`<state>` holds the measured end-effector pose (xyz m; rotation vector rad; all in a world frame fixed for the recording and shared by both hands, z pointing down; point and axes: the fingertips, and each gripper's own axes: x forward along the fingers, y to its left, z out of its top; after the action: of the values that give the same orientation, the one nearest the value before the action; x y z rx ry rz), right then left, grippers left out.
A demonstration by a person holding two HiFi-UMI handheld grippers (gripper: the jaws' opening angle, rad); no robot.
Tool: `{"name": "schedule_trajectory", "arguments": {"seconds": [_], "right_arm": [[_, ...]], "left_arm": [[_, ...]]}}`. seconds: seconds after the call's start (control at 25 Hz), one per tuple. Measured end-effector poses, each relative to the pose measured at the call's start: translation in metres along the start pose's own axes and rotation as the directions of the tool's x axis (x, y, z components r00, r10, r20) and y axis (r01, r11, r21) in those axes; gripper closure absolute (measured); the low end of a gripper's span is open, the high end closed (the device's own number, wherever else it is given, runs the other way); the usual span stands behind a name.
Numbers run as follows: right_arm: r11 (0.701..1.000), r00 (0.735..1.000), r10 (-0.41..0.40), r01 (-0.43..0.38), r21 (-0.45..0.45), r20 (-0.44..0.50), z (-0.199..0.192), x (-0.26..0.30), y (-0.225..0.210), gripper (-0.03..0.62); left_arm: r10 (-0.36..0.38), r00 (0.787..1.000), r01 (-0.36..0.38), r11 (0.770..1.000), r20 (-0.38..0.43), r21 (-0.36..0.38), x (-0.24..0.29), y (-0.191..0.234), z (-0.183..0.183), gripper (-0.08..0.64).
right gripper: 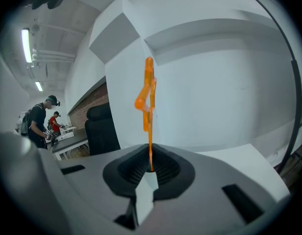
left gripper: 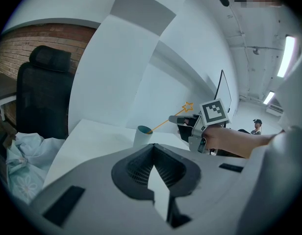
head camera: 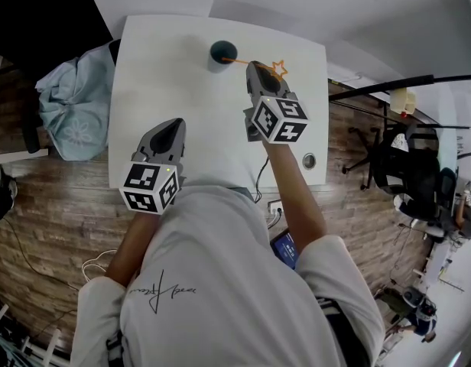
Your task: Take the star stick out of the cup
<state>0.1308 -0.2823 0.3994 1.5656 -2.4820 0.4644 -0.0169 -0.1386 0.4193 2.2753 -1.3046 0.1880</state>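
White short-sleeved t-shirt, dark script print on back; grey left tool, right tool, black-white marker cubes.

Matt white table, orange plastic star stick

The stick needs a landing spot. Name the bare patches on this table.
Bare: the left half of the table, between cup and left gripper, and the strip along its right edge past the right gripper. Crowded: middle back, where the star stick bridges cup and right gripper.

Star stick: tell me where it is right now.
Head view: the star stick slants between the cup and the right gripper, which is shut on it, near the table's far edge.
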Motion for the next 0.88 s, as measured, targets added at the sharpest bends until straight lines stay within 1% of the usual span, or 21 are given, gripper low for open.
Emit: {"name": "schedule_trajectory", "arguments": {"seconds": [0.88], "right_arm": [[1.000, 0.999, -0.007, 0.005, 0.026, 0.045, 0.013, -0.030, 0.002, 0.566]], "left_arm": [[-0.023, 1.000, 0.023, 0.999, 0.000, 0.022, 0.003, -0.006, 0.003, 0.557]]}}
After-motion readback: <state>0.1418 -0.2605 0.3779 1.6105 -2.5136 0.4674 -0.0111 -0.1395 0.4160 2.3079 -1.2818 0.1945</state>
